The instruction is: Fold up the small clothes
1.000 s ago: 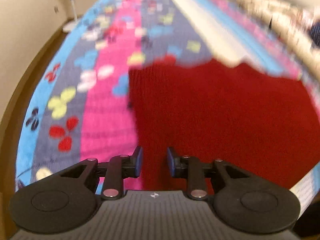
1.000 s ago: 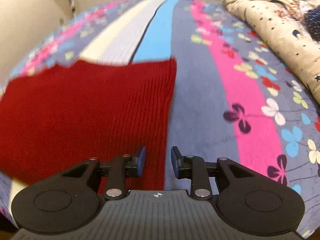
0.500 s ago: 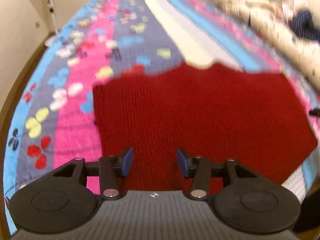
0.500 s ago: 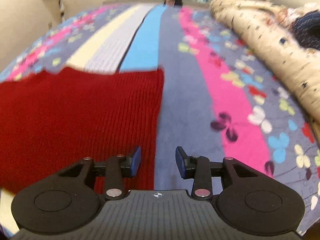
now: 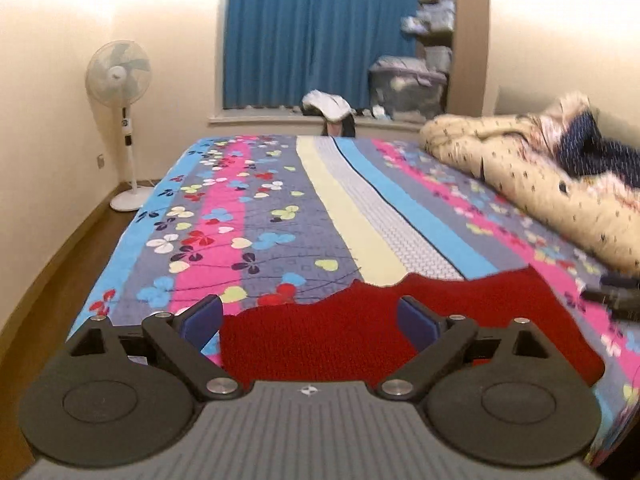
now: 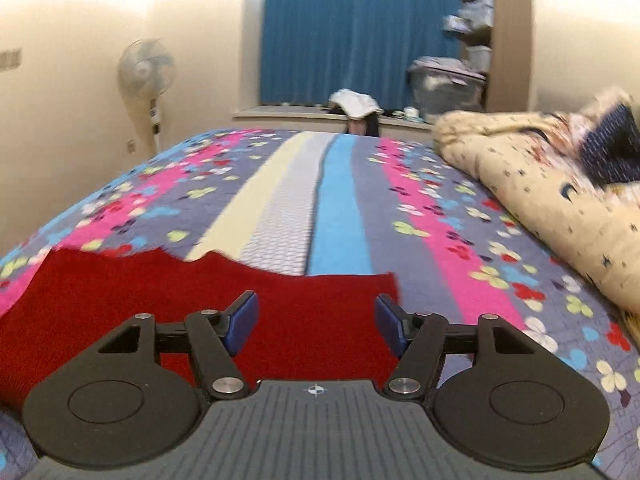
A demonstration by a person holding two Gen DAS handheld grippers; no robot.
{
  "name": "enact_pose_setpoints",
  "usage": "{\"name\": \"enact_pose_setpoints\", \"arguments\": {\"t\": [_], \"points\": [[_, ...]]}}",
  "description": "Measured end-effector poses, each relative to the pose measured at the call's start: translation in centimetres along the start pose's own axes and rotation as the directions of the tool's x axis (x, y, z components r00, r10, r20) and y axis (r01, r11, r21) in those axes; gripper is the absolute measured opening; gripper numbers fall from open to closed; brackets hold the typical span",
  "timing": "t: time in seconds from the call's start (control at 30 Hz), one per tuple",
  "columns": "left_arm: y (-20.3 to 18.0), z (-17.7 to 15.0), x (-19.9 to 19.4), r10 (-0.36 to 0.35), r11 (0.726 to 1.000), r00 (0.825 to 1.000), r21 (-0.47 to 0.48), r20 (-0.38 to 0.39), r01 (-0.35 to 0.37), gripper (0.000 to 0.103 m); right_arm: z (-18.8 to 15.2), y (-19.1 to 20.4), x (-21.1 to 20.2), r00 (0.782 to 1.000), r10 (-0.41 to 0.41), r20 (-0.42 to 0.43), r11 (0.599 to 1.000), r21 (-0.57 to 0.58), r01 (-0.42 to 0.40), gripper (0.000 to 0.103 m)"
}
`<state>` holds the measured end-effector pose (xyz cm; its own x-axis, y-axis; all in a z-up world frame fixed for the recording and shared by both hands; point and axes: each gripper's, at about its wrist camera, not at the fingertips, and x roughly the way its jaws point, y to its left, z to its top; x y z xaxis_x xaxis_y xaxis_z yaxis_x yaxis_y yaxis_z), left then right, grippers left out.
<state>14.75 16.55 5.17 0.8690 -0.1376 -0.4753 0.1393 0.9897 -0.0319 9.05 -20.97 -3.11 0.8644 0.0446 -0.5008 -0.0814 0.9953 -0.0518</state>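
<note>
Fan: pedestal fan [image 5: 119, 76] is standing on the floor by the left wall, beside the far left corner of the bed.
Bedspread: striped floral bedspread [image 5: 280, 216] is covering the bed, with pink, grey, cream and blue bands running away from the cameras.
Left gripper: left gripper [image 5: 310, 322] is hovering low at the near edge of the bed with its jaws spread wide, gripping nothing; its blue pads [image 5: 202, 318] are sitting either side of the garment's left part.
Garment: red knitted garment [image 5: 360, 332] is lying flat on the bedspread at the near edge, its far hem wavy; which piece of clothing it is I cannot tell, since only part is showing.
Right gripper: right gripper [image 6: 316, 322] is also gaping wide and holding nothing, poised over the garment's right edge [image 6: 320, 312]; whether either pad is touching the knit is unclear.
Curtain: blue curtain [image 5: 320, 32] is hanging behind the bed's far end.
Quilt: cream patterned quilt [image 6: 540, 184] is lying bunched along the bed's right side, well apart from the garment.
</note>
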Motion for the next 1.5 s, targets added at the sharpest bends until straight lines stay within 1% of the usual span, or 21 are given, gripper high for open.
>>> {"name": "enact_pose_setpoints", "arguments": {"t": [0.03, 0.07, 0.1, 0.13, 0.17, 0.27, 0.37, 0.47, 0.53, 0.57, 0.6, 0.7, 0.83, 0.9, 1.0, 1.07, 1.27, 1.33, 1.4, 1.43, 1.5], "points": [[0.2, -0.7, 0.2, 0.043, 0.999, 0.999, -0.021, 0.011, -0.042, 0.096, -0.2, 1.2, 0.0, 1.000, 0.014, -0.005, 0.999, -0.031, -0.015, 0.066], [0.2, -0.8, 0.7, 0.094, 0.995, 0.995, -0.016, -0.042, -0.095, 0.096, -0.3, 2.3, 0.0, 1.000, 0.027, -0.011, 0.998, -0.057, -0.028, 0.066], [0.2, -0.7, 0.9, 0.125, 0.992, 0.991, -0.014, -0.054, -0.126, 0.096, -0.5, 3.2, 0.0, 0.999, 0.041, -0.017, 0.996, -0.081, -0.043, 0.066], [0.3, -0.7, 0.9, 0.136, 0.990, 0.990, -0.020, -0.035, -0.137, 0.096, -0.6, 4.2, -0.1, 0.998, 0.057, -0.023, 0.993, -0.099, -0.059, 0.066], [0.4, -0.7, 1.0, 0.148, 0.989, 0.988, -0.025, -0.039, -0.149, 0.096, -0.8, 5.1, 0.0, 0.996, 0.078, -0.031, 0.990, -0.116, -0.081, 0.066], [1.2, -0.7, 2.0, 0.183, 0.980, 0.978, -0.062, -0.103, -0.190, 0.096, -1.0, 7.7, 0.1, 0.990, 0.135, -0.048, 0.976, -0.164, -0.141, 0.066], [2.3, -0.7, 2.7, 0.197, 0.973, 0.971, -0.090, -0.135, -0.211, 0.096, -1.1, 10.1, 0.0, 0.985, 0.168, -0.048, 0.963, -0.207, -0.174, 0.066], [3.3, -0.7, 3.3, 0.226, 0.966, 0.961, -0.094, -0.157, -0.243, 0.096, -1.1, 11.9, 0.0, 0.978, 0.203, -0.046, 0.954, -0.216, -0.208, 0.062], [4.1, -0.7, 3.6, 0.235, 0.961, 0.957, -0.110, -0.170, -0.255, 0.096, -0.9, 12.9, 0.1, 0.972, 0.233, -0.044, 0.948, -0.211, -0.237, 0.050], [4.4, -0.8, 3.7, 0.237, 0.958, 0.955, -0.118, -0.177, -0.260, 0.096, -0.8, 13.4, 0.1, 0.969, 0.245, -0.044, 0.946, -0.211, -0.248, 0.039], [4.6, -0.8, 3.8, 0.238, 0.957, 0.953, -0.125, -0.185, -0.263, 0.096, -0.8, 13.9, 0.2, 0.967, 0.252, -0.043, 0.944, -0.211, -0.255, 0.030], [5.1, -1.0, 4.0, 0.243, 0.953, 0.948, -0.130, -0.207, -0.272, 0.096, -0.7, 15.3, 0.6, 0.970, 0.242, -0.031, 0.948, -0.207, -0.244, 0.018], [5.3, -1.3, 4.2, 0.253, 0.953, 0.942, -0.108, -0.222, -0.282, 0.096, -0.3, 16.2, 1.4, 0.970, 0.239, -0.029, 0.954, -0.179, -0.241, 0.018], [5.5, -1.4, 4.2, 0.260, 0.952, 0.939, -0.101, -0.226, -0.288, 0.096, -0.2, 16.7, 1.7, 0.967, 0.255, -0.028, 0.951, -0.173, -0.256, 0.022], [6.1, -1.4, 4.3, 0.268, 0.947, 0.934, -0.112, -0.236, -0.300, 0.096, -0.2, 17.7, 1.9, 0.958, 0.286, -0.030, 0.939, -0.192, -0.287, 0.027], [6.5, -1.5, 4.4, 0.274, 0.943, 0.930, -0.120, -0.244, -0.310, 0.096, -0.3, 18.5, 1.9, 0.953, 0.301, -0.030, 0.931, -0.208, -0.301, 0.028], [7.8, -1.8, 4.6, 0.297, 0.930, 0.916, -0.136, -0.271, -0.342, 0.096, -0.6, 20.5, 1.5, 0.934, 0.356, -0.033, 0.902, -0.249, -0.352, 0.026], [8.4, -1.9, 4.6, 0.305, 0.923, 0.911, -0.148, -0.279, -0.355, 0.096, -0.9, 21.1, 1.4, 0.919, 0.391, -0.046, 0.883, -0.264, -0.388, 0.026], [9.0, -1.9, 4.4, 0.302, 0.918, 0.910, -0.169, -0.283, -0.357, 0.096, -1.1, 21.9, 1.0, 0.896, 0.441, -0.053, 0.852, -0.287, -0.437, 0.028], [9.3, -1.9, 4.3, 0.299, 0.917, 0.910, -0.179, -0.286, -0.358, 0.096, -1.3, 22.4, 0.8, 0.887, 0.458, -0.053, 0.837, -0.309, -0.451, 0.035], [9.7, -2.0, 4.3, 0.299, 0.914, 0.908, -0.185, -0.294, -0.361, 0.096, -2.1, 23.8, 0.1, 0.863, 0.501, -0.062, 0.795, -0.362, -0.488, 0.057]]}}
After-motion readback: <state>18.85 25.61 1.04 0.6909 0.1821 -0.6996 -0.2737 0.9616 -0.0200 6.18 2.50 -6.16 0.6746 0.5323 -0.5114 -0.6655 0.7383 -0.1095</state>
